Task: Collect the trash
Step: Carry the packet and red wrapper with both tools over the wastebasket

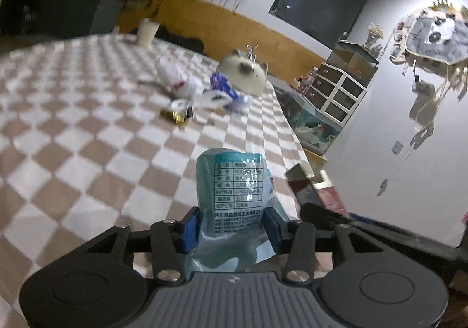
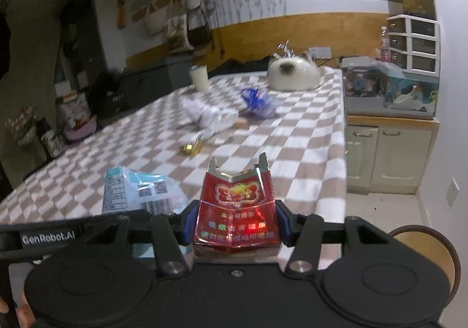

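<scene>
You have two pieces in hand: your left gripper [image 1: 232,228] grasps the pale blue plastic bag [image 1: 234,181], your right gripper [image 2: 234,221] clamps the crushed red cigarette pack [image 2: 237,205]. Three or four blurred scraps [image 2: 210,117] lie mid-table near the checkered tablecloth's [image 2: 307,152] right edge; floor beyond is open

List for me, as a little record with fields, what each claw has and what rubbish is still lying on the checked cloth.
left claw: pale blue plastic packet between its pads
right claw: shut on red cigarette pack
table: checked cloth
trash still lying: white wrapper, blue wrapper, gold foil
other items: cat-shaped dish, cream cup
</scene>
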### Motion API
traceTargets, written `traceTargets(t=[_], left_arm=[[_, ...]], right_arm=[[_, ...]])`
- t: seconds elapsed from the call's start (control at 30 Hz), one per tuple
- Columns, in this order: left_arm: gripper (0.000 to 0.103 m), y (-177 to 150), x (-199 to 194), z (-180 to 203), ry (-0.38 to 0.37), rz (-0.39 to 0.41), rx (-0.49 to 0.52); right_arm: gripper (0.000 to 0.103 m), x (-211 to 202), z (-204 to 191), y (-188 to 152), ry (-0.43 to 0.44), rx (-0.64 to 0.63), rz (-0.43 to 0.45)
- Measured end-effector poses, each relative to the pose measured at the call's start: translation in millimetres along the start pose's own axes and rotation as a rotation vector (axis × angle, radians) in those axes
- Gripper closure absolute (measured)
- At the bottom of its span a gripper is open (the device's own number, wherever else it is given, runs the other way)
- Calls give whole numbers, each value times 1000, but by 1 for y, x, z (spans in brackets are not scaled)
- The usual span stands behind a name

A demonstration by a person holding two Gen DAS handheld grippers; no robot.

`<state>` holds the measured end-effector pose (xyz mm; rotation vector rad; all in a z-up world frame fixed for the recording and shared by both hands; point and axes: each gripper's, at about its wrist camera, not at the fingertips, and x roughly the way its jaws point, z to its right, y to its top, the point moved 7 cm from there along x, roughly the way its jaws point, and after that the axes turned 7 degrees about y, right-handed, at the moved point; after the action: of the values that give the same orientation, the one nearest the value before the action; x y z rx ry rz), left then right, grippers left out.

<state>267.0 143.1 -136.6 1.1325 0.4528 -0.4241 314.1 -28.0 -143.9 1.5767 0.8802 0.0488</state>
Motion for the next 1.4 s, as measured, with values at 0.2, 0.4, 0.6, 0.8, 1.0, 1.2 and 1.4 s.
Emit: traceTargets(t=[0.2,0.4,0.6,0.8,1.0,1.2,1.4], left_arm=[[24,-1,5,-14,-84,-17,-111],[20,2,21,-18,-112,-33,-125],[22,11,39,-13,-168,-69,-176],[51,14,43,-8,-112,-86,-133],[58,17,24,-3,-60,-16,-45],[60,23,-4,18,29,102,116],[60,27,-27,42,73,190,226]], right_arm=[[49,20,-8,-16,-8,-37,-60],[49,29,-9,-22,-11,-59,-97],[49,31,-12,-23,-5,-76,-117],[49,31,-11,-22,-14,-82,-119],[49,19,-6,-16,-14,-62,-86],[49,-2,-1,-2,-17,-55,-30],[49,-27,5,12,-30,-50,33]])
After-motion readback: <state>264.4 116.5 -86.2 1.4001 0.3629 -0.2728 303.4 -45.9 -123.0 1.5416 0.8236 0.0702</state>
